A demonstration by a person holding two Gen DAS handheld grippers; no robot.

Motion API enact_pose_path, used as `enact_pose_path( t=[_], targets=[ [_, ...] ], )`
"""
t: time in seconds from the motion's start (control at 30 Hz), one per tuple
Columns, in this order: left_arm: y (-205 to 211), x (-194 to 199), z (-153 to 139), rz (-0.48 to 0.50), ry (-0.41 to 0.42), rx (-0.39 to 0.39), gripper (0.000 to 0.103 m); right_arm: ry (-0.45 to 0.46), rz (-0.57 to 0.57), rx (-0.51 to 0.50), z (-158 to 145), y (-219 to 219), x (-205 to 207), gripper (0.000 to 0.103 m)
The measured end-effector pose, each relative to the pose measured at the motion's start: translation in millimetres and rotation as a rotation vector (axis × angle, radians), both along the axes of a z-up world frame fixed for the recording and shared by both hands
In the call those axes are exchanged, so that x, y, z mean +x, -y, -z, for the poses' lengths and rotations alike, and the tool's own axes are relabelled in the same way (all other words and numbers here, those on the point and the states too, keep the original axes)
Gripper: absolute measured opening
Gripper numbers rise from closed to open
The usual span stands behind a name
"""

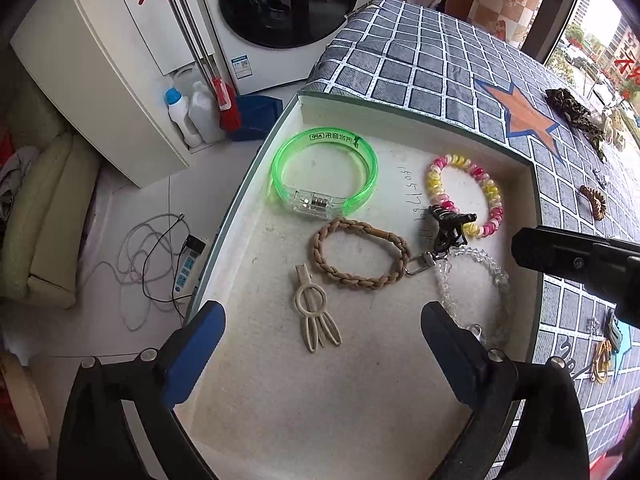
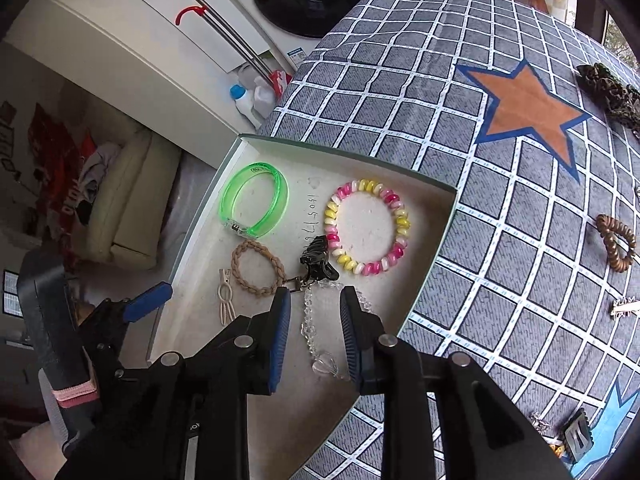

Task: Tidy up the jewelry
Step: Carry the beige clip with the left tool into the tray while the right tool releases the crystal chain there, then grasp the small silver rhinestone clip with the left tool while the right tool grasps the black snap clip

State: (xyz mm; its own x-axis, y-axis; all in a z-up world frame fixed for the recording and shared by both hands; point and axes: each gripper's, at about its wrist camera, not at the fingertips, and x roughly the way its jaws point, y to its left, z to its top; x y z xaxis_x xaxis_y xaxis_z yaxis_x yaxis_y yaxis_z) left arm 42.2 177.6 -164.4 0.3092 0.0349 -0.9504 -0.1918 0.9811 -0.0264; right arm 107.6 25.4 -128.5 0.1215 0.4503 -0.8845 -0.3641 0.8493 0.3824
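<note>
A shallow white tray (image 1: 360, 380) (image 2: 192, 240) holds a green bangle (image 1: 324, 172) (image 2: 254, 204), a pink-yellow bead bracelet (image 1: 466, 194) (image 2: 368, 226), a braided tan bracelet (image 1: 360, 258) (image 2: 258, 268), a black claw clip (image 1: 450, 226) (image 2: 316, 260), a beige hair clip (image 1: 316, 314) (image 2: 226, 296) and a clear crystal chain (image 1: 476, 284) (image 2: 312, 320). My left gripper (image 1: 322, 320) is open above the tray, its jaws on either side of the beige clip. My right gripper (image 2: 314, 300) is open with the crystal chain between its jaws, not clamped.
The tray lies on a grey checked cloth (image 2: 480, 160) with an orange star. Loose pieces lie on the cloth to the right: a dark scrunchie (image 2: 612, 92), a brown coil tie (image 2: 618, 246), small clips (image 2: 576, 434). The table edge drops to the floor on the left.
</note>
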Motion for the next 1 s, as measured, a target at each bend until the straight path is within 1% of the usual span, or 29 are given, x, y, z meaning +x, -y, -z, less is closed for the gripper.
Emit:
enact_pose_path(
  t=[0.07, 0.13, 0.23, 0.27, 0.33, 0.47, 0.57, 0.63, 0.67, 0.7, 0.8, 0.87, 0.9, 0.93, 1.0],
  targets=[
    [3, 0, -2, 0.008, 0.000, 0.013, 0.103, -0.003, 0.015, -0.001, -3, 6, 1, 0.031],
    [7, 0, -7, 0.017, 0.006, 0.028, 0.103, -0.007, 0.035, -0.003, -3, 16, -1, 0.037],
    [14, 1, -11, 0.030, 0.007, 0.043, 0.103, -0.014, 0.071, -0.005, -4, 34, -3, 0.041],
    [16, 1, -13, 0.034, 0.007, 0.045, 0.103, -0.018, 0.086, -0.007, -4, 41, -3, 0.042],
    [22, 2, -16, 0.048, 0.005, 0.041, 0.103, -0.023, 0.116, -0.009, -5, 56, -5, 0.047],
    [39, 6, -23, 0.087, 0.013, 0.034, 0.103, -0.027, 0.176, -0.014, -5, 86, -7, 0.050],
    [56, 10, -29, 0.118, 0.015, 0.024, 0.103, -0.031, 0.221, -0.024, -5, 110, -9, 0.060],
    [67, 12, -34, 0.138, 0.018, 0.015, 0.103, -0.031, 0.259, -0.033, -6, 128, -13, 0.074],
    [74, 13, -37, 0.148, 0.018, 0.016, 0.103, -0.031, 0.281, -0.040, -6, 138, -15, 0.079],
    [80, 14, -38, 0.159, 0.016, 0.022, 0.103, -0.028, 0.307, -0.050, -7, 148, -17, 0.082],
    [100, 15, -44, 0.196, 0.014, 0.007, 0.103, -0.031, 0.377, -0.101, -6, 179, -26, 0.082],
    [115, 16, -47, 0.229, 0.015, -0.001, 0.103, -0.043, 0.410, -0.132, -3, 200, -32, 0.084],
    [123, 16, -47, 0.247, 0.015, -0.009, 0.103, -0.048, 0.420, -0.147, -1, 209, -35, 0.095],
    [131, 16, -48, 0.264, 0.012, -0.018, 0.103, -0.047, 0.428, -0.168, 1, 217, -38, 0.103],
    [145, 14, -48, 0.292, 0.013, -0.027, 0.103, -0.036, 0.424, -0.211, 4, 231, -44, 0.103]
  ],
)
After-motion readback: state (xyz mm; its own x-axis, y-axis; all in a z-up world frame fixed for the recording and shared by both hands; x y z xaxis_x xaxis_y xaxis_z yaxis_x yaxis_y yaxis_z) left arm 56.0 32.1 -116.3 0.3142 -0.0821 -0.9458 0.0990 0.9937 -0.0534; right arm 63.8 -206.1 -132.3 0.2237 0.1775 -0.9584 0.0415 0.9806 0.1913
